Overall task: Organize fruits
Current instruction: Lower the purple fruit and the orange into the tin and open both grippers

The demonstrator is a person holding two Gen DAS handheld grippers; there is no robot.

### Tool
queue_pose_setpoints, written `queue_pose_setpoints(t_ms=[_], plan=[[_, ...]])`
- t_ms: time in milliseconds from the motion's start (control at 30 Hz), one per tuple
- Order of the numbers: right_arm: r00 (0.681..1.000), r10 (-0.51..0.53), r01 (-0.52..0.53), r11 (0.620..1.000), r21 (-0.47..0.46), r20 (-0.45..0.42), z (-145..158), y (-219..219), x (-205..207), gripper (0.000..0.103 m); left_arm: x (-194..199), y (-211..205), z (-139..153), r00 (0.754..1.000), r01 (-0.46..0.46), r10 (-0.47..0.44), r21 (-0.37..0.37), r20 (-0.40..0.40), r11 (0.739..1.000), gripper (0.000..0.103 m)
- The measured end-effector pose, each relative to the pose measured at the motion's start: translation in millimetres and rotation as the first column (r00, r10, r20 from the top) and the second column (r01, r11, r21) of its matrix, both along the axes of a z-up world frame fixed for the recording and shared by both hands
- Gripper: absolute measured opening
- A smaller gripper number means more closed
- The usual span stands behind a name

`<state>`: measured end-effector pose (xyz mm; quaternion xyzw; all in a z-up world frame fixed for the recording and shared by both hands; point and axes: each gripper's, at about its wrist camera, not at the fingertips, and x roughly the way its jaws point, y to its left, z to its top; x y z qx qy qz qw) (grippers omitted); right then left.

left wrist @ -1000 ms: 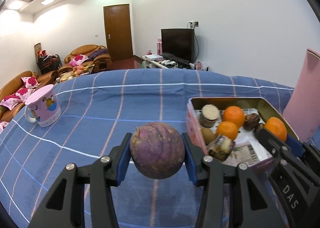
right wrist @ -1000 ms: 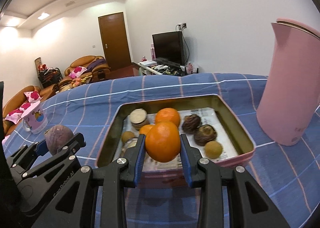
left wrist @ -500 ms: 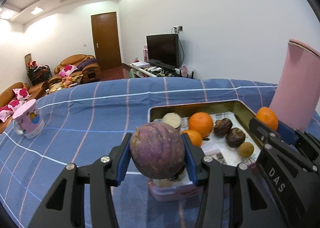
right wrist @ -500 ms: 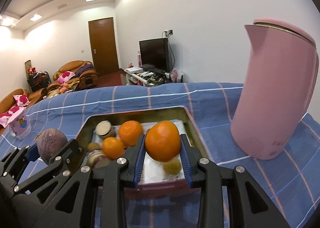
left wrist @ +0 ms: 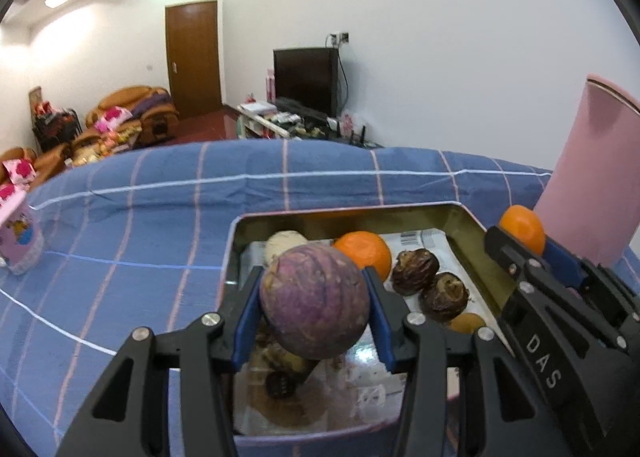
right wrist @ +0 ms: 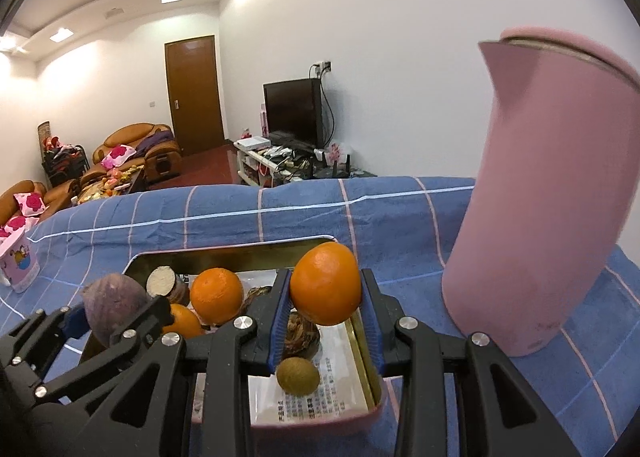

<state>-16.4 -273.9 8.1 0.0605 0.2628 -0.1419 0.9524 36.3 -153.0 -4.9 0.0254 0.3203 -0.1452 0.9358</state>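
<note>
Left gripper grips purple fruit, seemingly above tin.

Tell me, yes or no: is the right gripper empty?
No. The right gripper is clamped on an orange, held above the tray.

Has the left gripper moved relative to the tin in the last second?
Yes. The left gripper, shut on the purple fruit, has swung rightward: the tin was off to its right, and now the fruit hangs over the tin's near left part.
</note>
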Motion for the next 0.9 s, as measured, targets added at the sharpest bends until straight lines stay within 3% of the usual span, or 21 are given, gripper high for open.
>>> queue_pose_setpoints(t_ms=[167, 500, 800, 900], plan=[[0.999, 0.031, -0.03, 0.999, 0.045, -0.023, -4.7, -7.7, 16.4, 0.035, 13.3, -4.2, -4.7, 0.999, 0.004, -0.005, -0.029, -0.041, 1.0, 0.05], [0.99, 0.121, -0.11, 0.985, 0.132, -0.076, -16.3, -22.5, 48.6, 0.035, 26.8, -6.6, -5.3, 0.999, -0.017, 0.016, -0.03, -0.039, 0.999, 0.05], [0.979, 0.196, -0.184, 0.968, 0.168, -0.054, -16.4, -23.2, 53.4, 0.036, 25.7, -2.0, -1.4, 1.0, -0.011, 0.009, -0.052, -0.025, 0.999, 0.049], [0.973, 0.231, -0.219, 0.946, 0.24, -0.022, -15.1, -30.7, 52.6, 0.036, 21.6, 1.1, 0.4, 1.0, 0.012, -0.012, -0.073, -0.004, 0.997, 0.05]])
